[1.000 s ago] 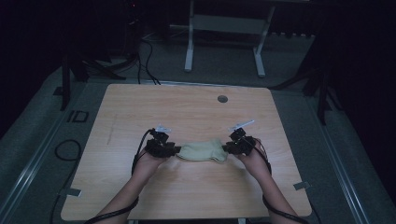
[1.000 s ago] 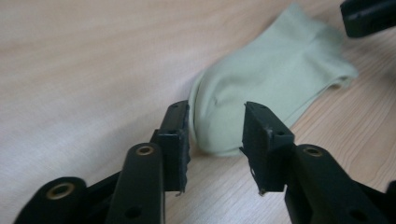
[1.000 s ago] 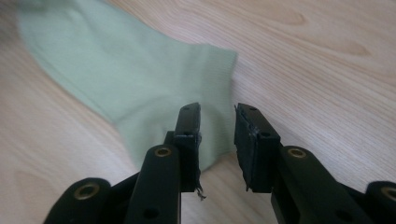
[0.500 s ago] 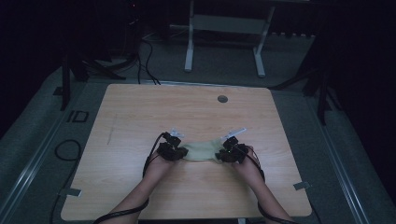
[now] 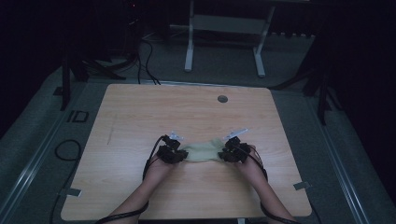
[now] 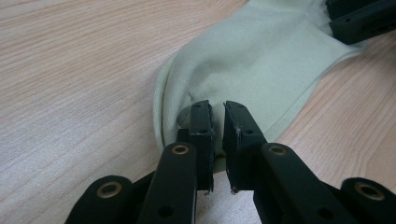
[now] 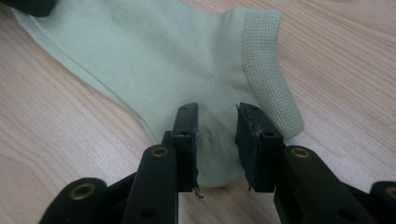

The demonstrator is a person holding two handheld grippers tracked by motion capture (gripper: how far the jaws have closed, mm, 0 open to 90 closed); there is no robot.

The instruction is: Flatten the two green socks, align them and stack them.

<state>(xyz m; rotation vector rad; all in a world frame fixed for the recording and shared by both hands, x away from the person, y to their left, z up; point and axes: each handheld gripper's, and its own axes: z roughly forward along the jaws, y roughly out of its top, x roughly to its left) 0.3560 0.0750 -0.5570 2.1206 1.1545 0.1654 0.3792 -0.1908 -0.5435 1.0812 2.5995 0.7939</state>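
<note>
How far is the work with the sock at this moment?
Done: the pale green ankle sock lies flat on the wooden table, stretched between both claws. In hand: the left claw has just closed on its toe end; the right claw straddles the heel, fabric bunched between its jaws. Left: probably folding or moving it; no fold shows yet.

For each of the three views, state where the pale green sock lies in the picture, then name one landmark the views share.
High view: the sock lies on the wooden table, near the front, between the two grippers.
Left gripper view: sock fills the centre and upper right, its toe end at the jaws.
Right gripper view: sock spans the upper centre, its heel at the jaws.
Shared landmark: the sock's ribbed cuff.
</note>
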